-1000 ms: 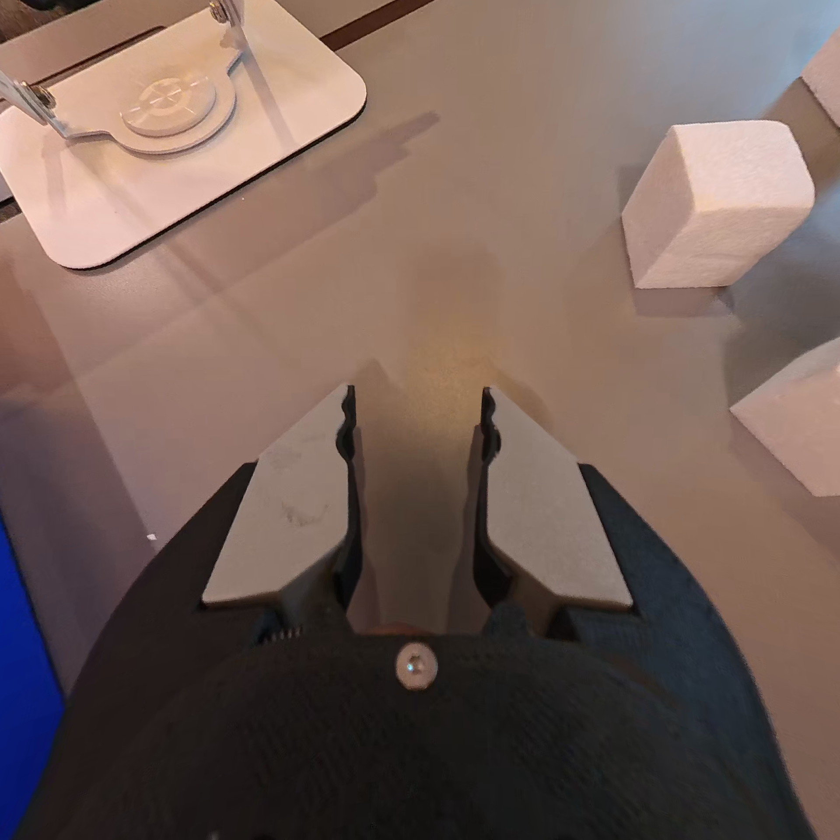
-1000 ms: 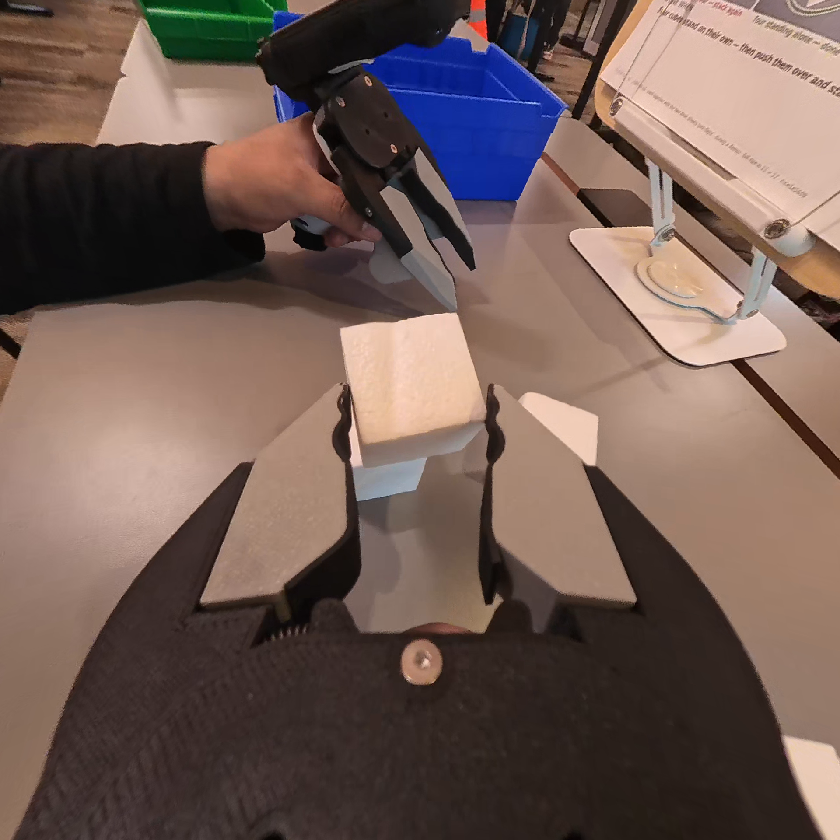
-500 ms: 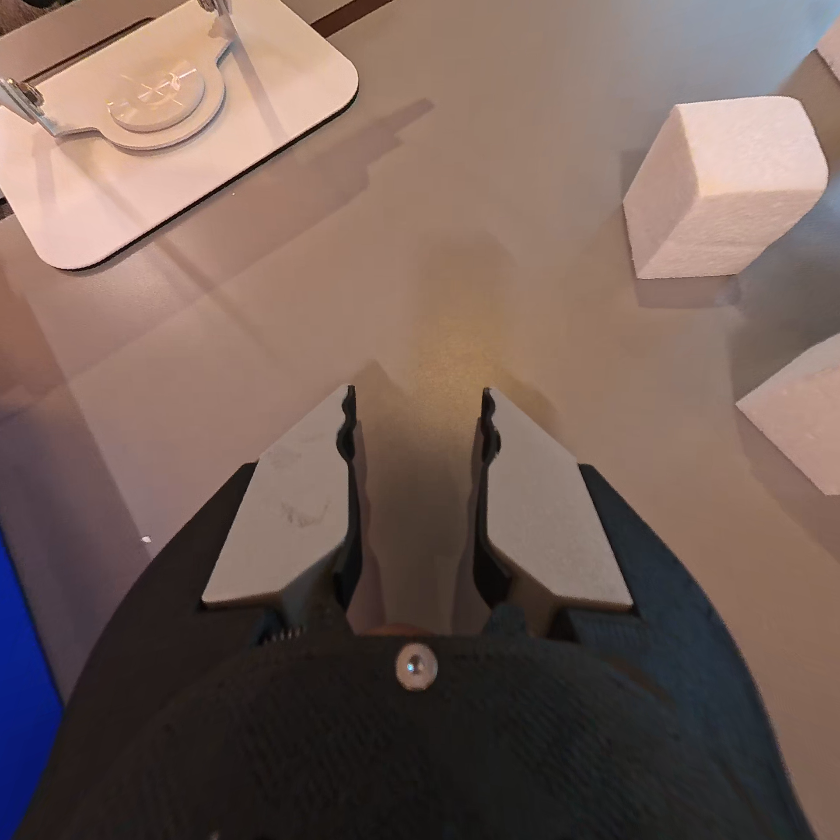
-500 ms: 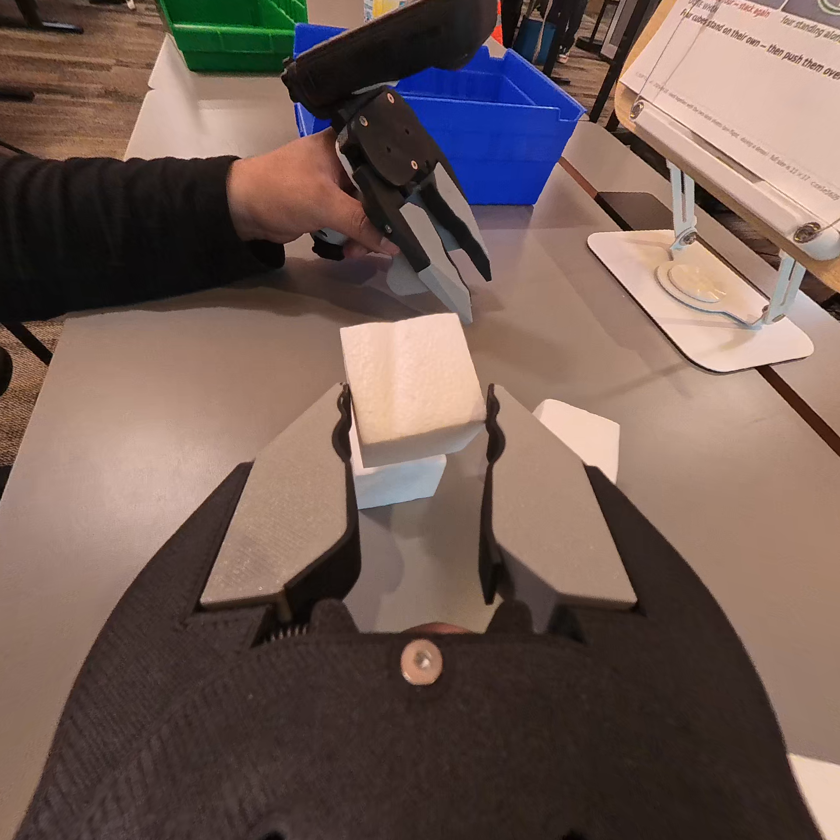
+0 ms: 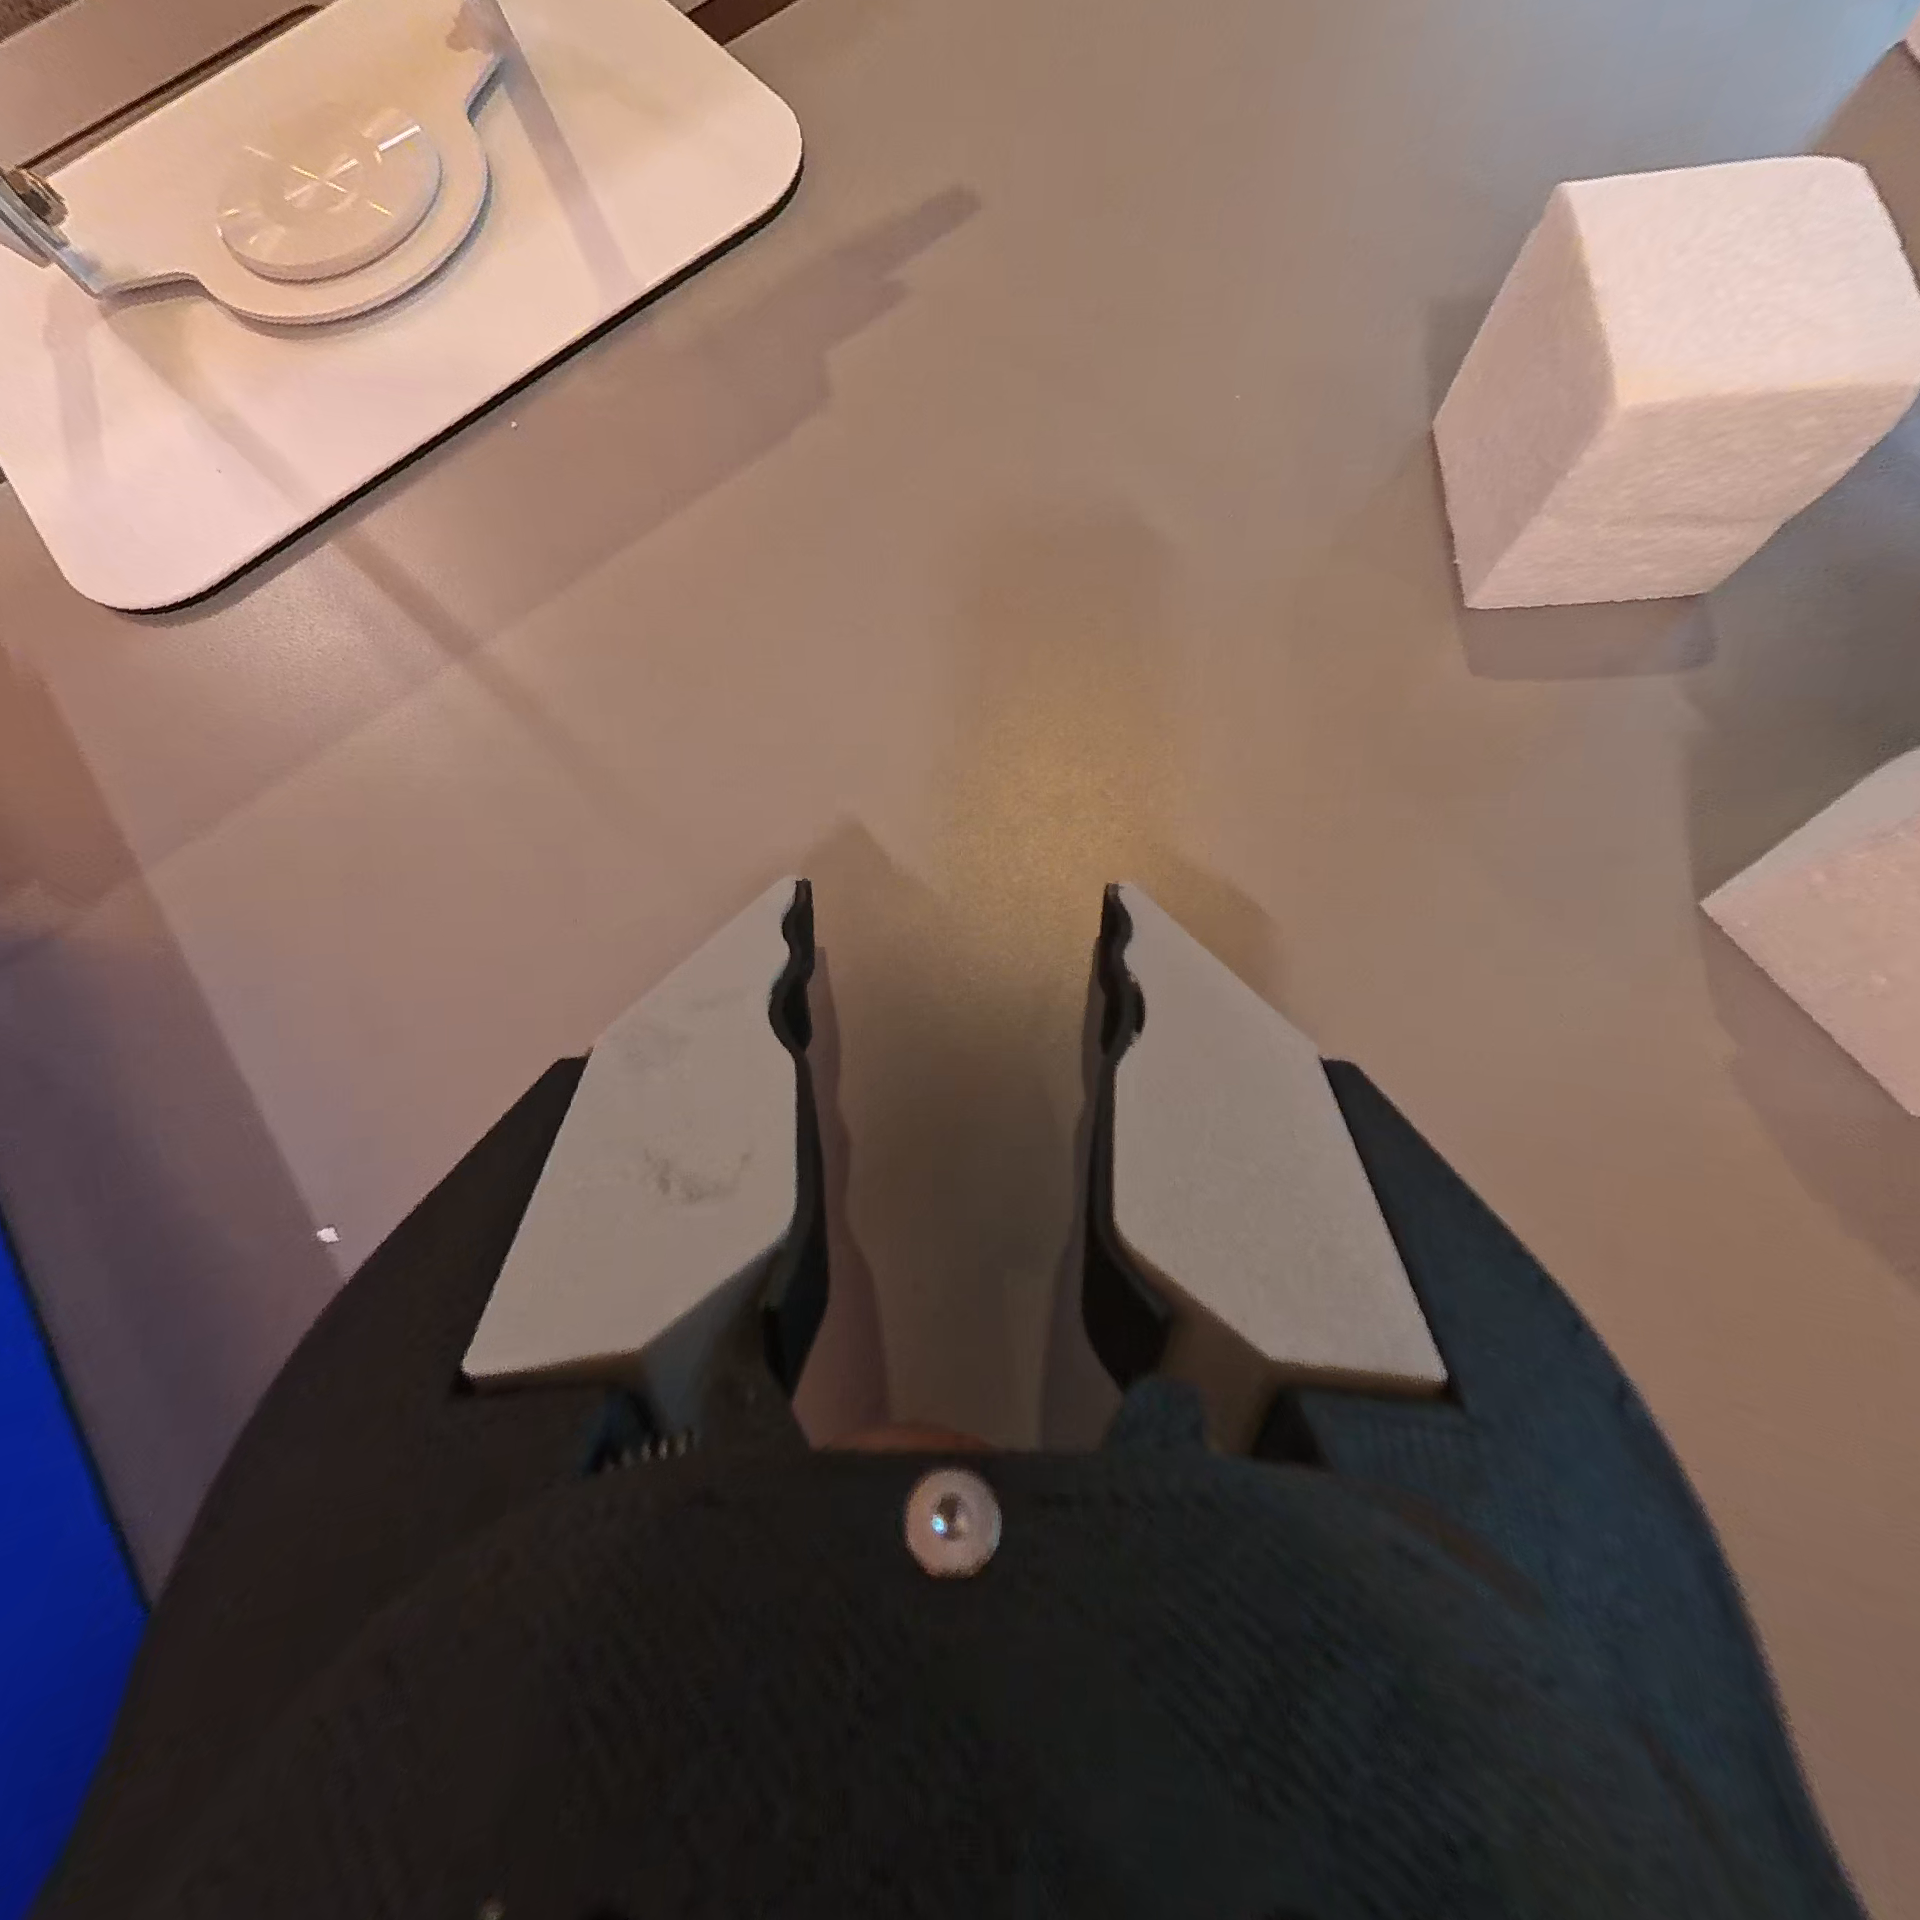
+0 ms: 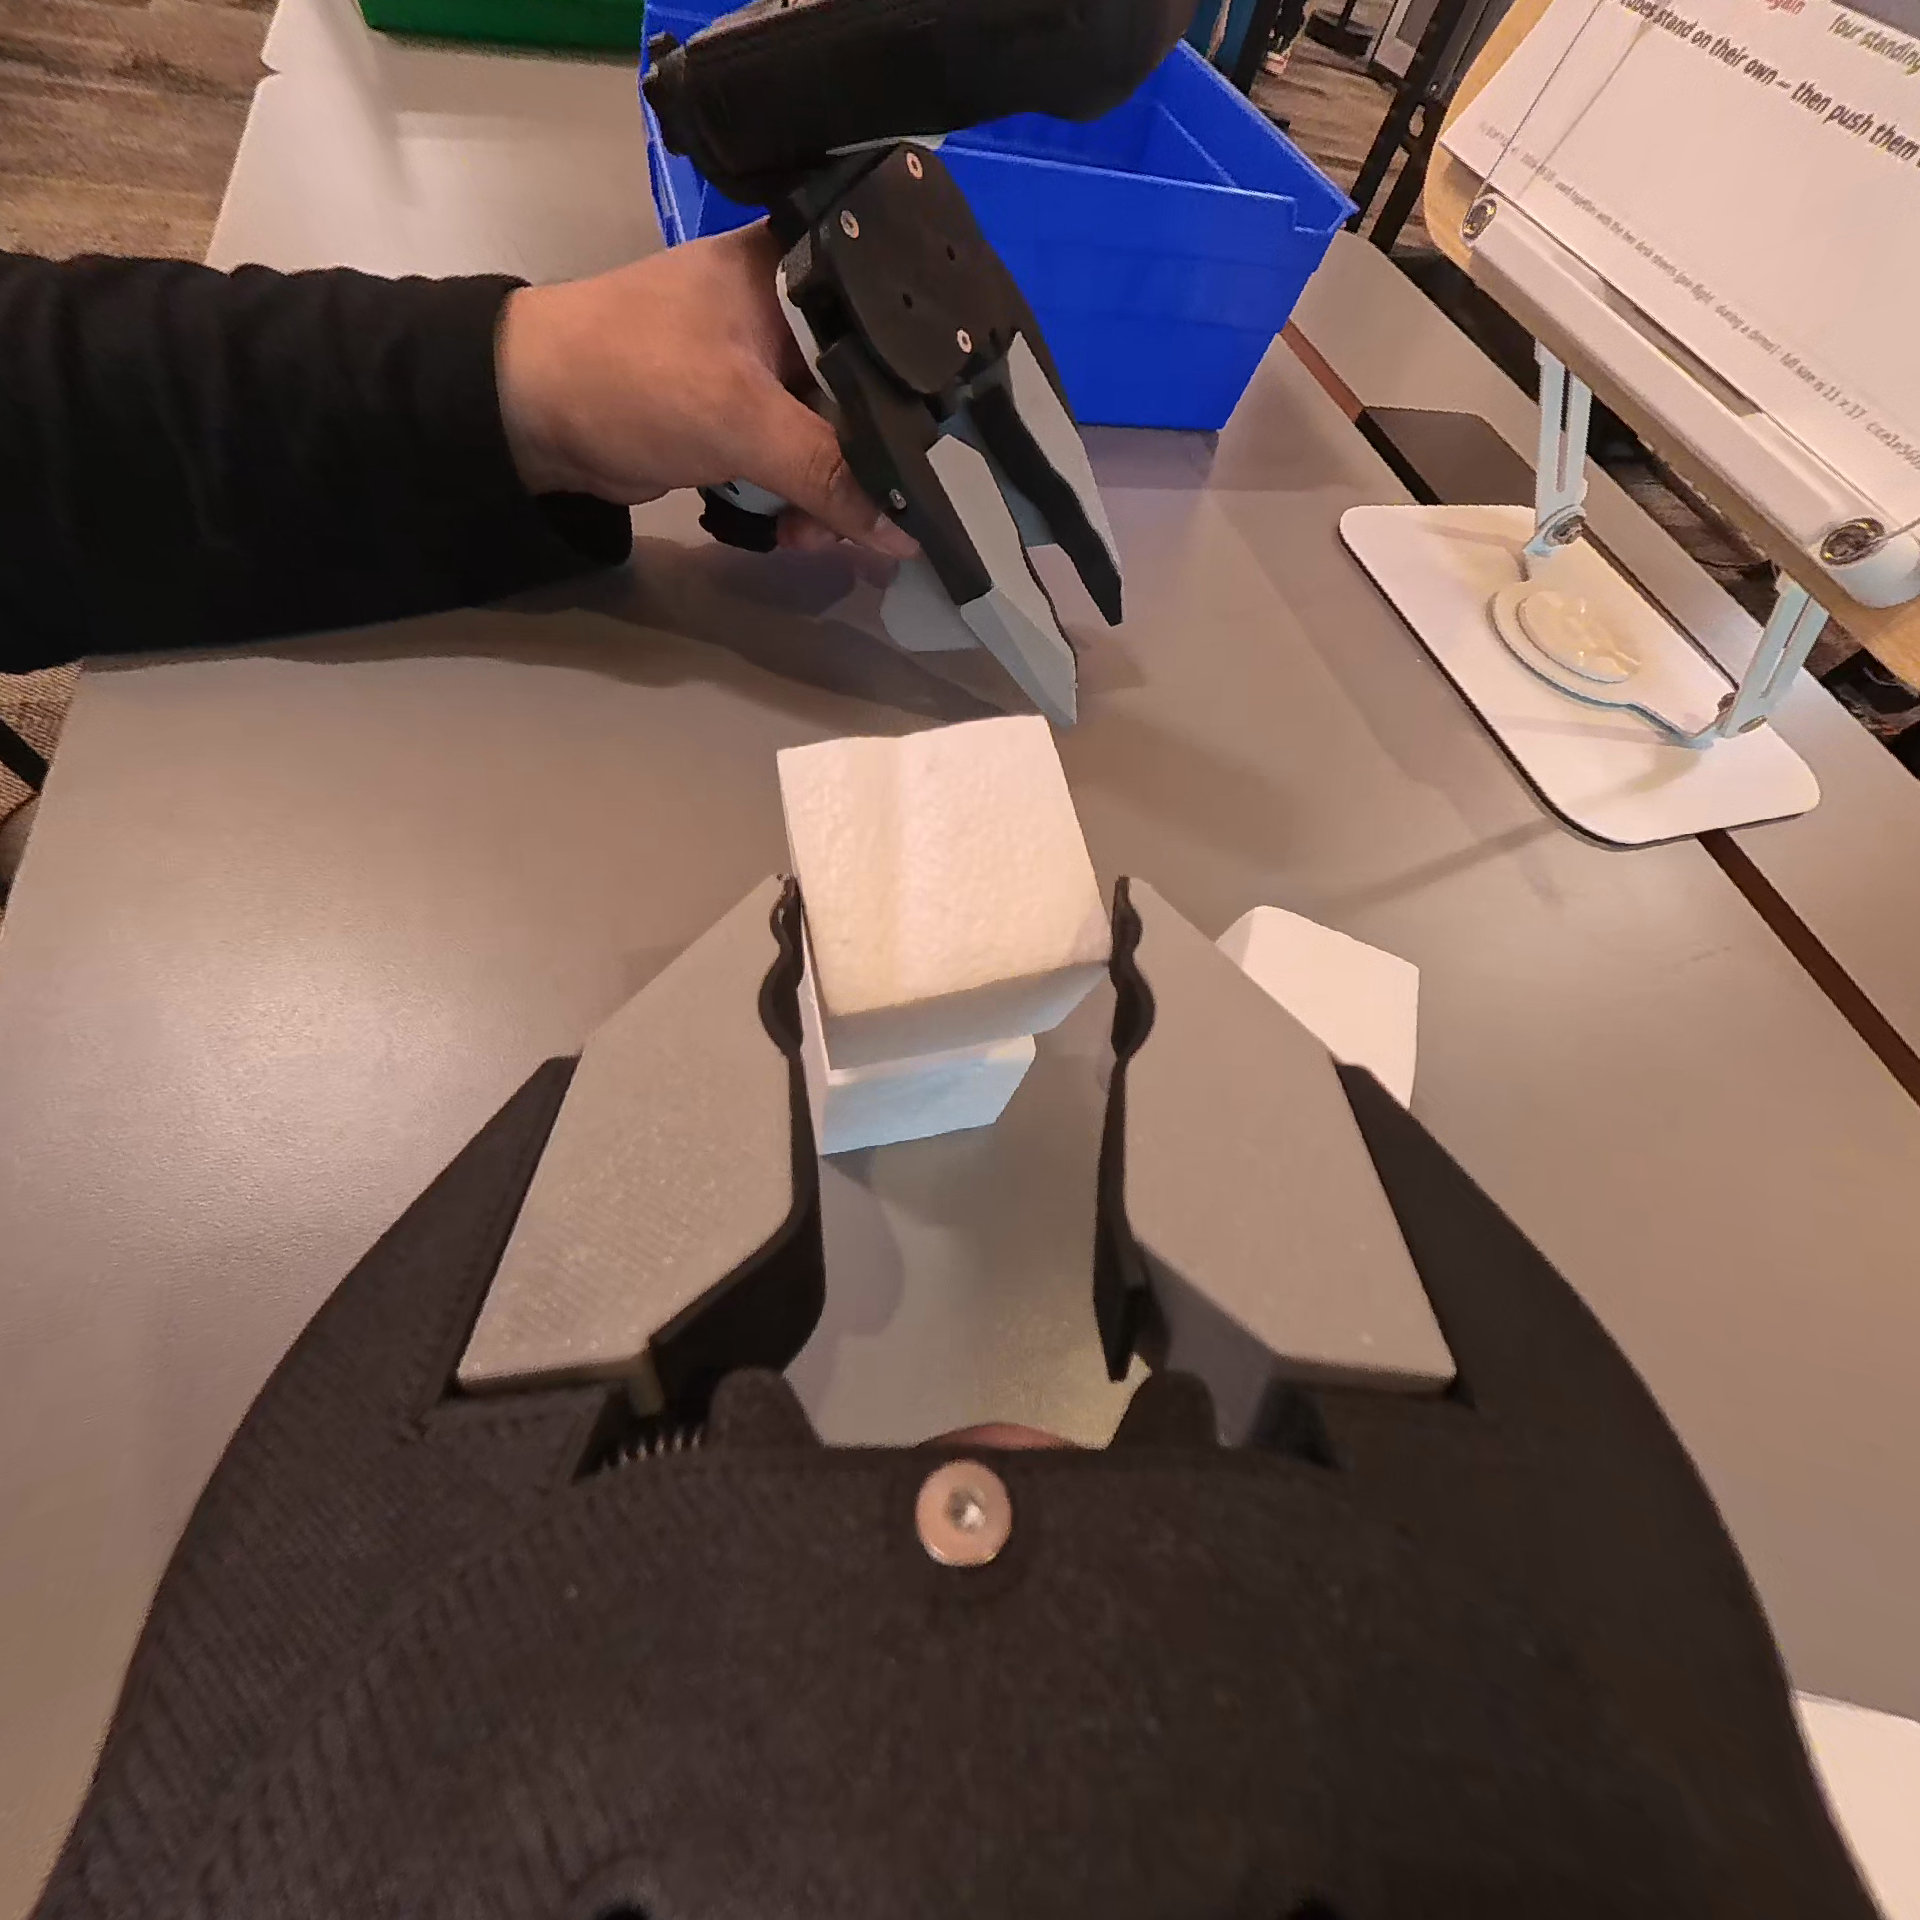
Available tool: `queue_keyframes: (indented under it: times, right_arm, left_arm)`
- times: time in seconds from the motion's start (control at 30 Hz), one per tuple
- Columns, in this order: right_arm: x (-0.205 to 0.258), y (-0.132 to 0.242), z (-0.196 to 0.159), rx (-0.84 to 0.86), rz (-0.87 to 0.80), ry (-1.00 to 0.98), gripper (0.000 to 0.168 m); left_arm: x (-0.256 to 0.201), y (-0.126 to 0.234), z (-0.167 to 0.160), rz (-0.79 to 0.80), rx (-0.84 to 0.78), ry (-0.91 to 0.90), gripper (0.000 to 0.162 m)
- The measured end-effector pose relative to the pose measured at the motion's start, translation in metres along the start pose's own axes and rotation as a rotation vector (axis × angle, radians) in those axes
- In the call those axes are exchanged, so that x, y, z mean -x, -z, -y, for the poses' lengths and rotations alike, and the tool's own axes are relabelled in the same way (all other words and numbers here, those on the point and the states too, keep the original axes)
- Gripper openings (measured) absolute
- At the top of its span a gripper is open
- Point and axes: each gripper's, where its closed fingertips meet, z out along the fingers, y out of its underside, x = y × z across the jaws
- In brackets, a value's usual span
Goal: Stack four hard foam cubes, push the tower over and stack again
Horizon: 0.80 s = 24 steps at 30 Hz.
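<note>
My right gripper (image 6: 954, 894) is shut on a white foam cube (image 6: 935, 883), held over a second cube (image 6: 914, 1101) on the grey table (image 6: 364, 935); I cannot tell if they touch. A third cube (image 6: 1325, 997) sits just right of them. The corner of a fourth (image 6: 1870, 1787) shows at the bottom right. My left gripper (image 5: 954, 894) is open and empty above bare table. In the right wrist view the left gripper (image 6: 1086, 665) hovers just behind the held cube, pointing down. The left wrist view shows one cube (image 5: 1683, 384) and part of another (image 5: 1829, 977) at its right.
A document stand with a white base (image 6: 1579, 665) stands at the right; the base also shows in the left wrist view (image 5: 364, 291). A blue bin (image 6: 1143, 260) is at the back. A hand and black sleeve (image 6: 312, 447) hold the left gripper.
The left gripper has drifted a little closer to the held cube. The right gripper keeps its grip on the cube over the lower one. Neither gripper's jaws changed.
</note>
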Motion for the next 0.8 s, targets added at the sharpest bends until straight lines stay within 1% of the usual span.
queue_keyframes:
  times: [0.8]
  right_arm:
    - [0.0006,-0.0020,-0.0036,0.018,-0.001,0.004,0.057]
  left_arm:
    - [-0.0008,-0.0015,-0.0024,0.005,0.017,-0.014,0.054]
